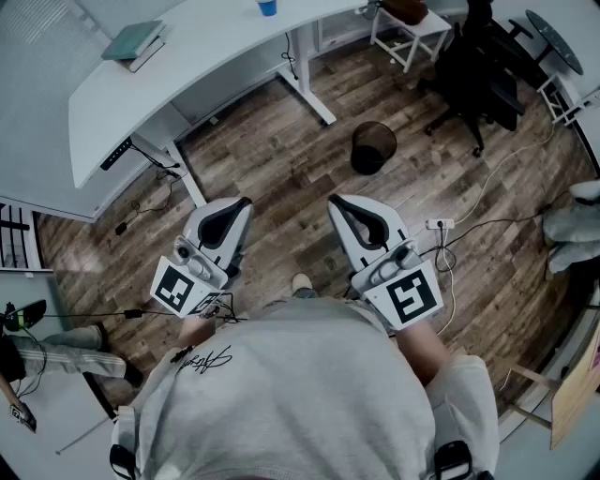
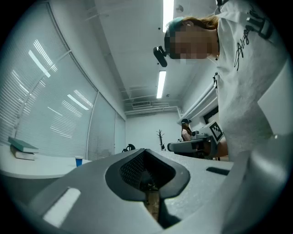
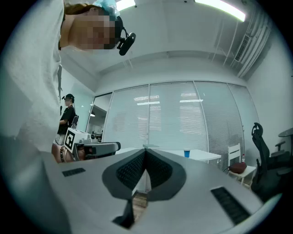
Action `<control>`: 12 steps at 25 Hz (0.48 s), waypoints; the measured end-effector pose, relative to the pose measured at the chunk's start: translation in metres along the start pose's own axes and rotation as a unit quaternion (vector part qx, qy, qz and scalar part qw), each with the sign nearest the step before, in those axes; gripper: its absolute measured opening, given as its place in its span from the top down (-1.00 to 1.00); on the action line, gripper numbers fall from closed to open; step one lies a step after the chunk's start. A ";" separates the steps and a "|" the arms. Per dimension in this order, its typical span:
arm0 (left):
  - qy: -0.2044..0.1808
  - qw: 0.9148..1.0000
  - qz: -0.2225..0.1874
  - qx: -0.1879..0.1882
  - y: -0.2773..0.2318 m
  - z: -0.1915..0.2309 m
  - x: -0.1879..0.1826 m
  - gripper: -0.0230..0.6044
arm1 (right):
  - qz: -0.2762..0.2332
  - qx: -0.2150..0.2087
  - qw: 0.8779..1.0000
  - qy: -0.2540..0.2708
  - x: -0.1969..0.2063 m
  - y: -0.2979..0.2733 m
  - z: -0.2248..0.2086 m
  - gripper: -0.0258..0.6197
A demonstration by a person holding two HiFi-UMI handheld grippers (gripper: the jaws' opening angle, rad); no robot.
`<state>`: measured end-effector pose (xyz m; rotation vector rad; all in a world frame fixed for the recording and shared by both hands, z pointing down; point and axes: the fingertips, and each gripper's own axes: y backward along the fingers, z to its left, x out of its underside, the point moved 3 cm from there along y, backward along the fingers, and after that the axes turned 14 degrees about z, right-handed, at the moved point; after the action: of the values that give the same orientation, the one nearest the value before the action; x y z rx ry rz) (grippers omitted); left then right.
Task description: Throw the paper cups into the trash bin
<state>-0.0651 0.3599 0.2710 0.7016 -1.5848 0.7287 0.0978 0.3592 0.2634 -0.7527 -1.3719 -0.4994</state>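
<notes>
Paper cup (image 1: 267, 7), blue: upright at the far edge of the white desk (image 1: 187, 56), well apart from your grippers. Trash bin (image 1: 373, 147), dark, round, on the wood floor (image 1: 281, 178) ahead of you. Your left gripper (image 1: 244, 202) and right gripper (image 1: 336, 201) — jaws closed together, nothing held.

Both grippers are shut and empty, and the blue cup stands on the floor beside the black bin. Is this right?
No. The blue cup stands on the white desk, away from the black bin on the floor; the head view shows it.
</notes>
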 end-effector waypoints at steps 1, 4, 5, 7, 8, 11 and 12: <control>0.000 1.000 -0.002 0.001 -0.001 -0.001 -0.001 0.91 | -0.002 -0.001 1.000 -0.001 -0.001 0.001 0.000 0.89; 0.000 1.000 -0.002 0.003 -0.001 -0.003 -0.001 0.91 | -0.008 -0.002 1.000 -0.002 -0.003 0.005 -0.001 0.89; 0.000 1.000 -0.001 0.004 -0.001 -0.004 -0.001 0.91 | -0.007 -0.001 1.000 -0.002 -0.003 0.006 -0.001 0.89; -0.002 1.000 0.000 0.005 -0.001 -0.004 0.000 0.91 | -0.003 0.007 1.000 -0.003 -0.002 0.004 -0.003 0.89; -0.003 1.000 -0.001 0.005 -0.001 -0.004 0.000 0.91 | -0.005 0.012 1.000 -0.006 -0.003 0.003 -0.004 0.89; -0.004 1.000 0.003 0.007 0.000 -0.003 -0.001 0.91 | -0.005 0.017 1.000 -0.014 -0.003 0.004 -0.003 0.89; -0.004 1.000 0.002 0.007 0.001 -0.002 -0.001 0.91 | 0.000 0.017 1.000 -0.015 -0.003 0.004 -0.002 0.89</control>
<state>-0.0643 0.3616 0.2697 0.7119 -1.5902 0.7417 0.1017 0.3600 0.2597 -0.7346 -1.4052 -0.4663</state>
